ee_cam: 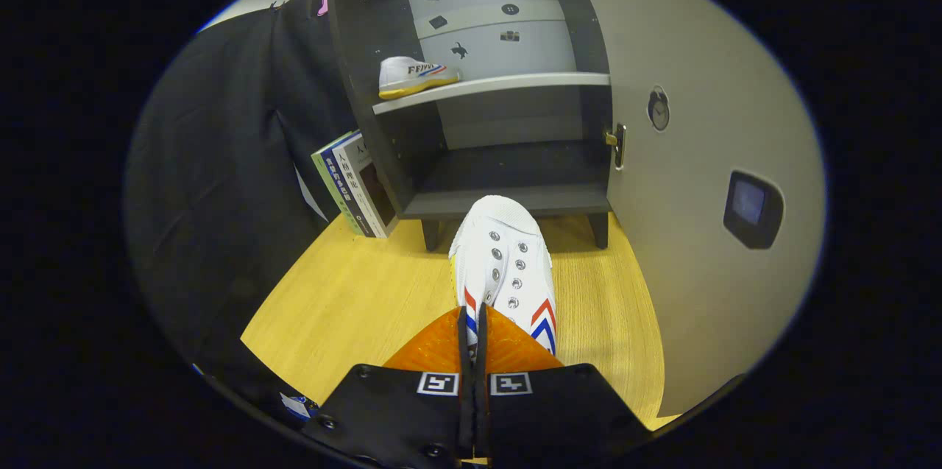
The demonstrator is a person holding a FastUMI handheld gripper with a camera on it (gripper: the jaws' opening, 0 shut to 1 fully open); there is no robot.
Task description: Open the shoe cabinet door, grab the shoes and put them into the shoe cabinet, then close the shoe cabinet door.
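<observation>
My gripper [474,333] is shut on the heel edge of a white shoe [504,263] with red and blue chevrons, which points toe-first toward the cabinet. The dark shoe cabinet [508,200] stands just beyond the toe with its door [692,160] swung wide to the right. A second white shoe [412,76] rests on the light middle shelf [515,84], at its left end. The held shoe hangs over the wooden table, its toe level with the cabinet's bottom shelf edge.
Several books [357,185] lean against the cabinet's left side. The cabinet stands on short legs on a wooden tabletop [353,307]. The door carries a small brass latch [617,145] at its hinge side edge. Black cloth hangs to the left.
</observation>
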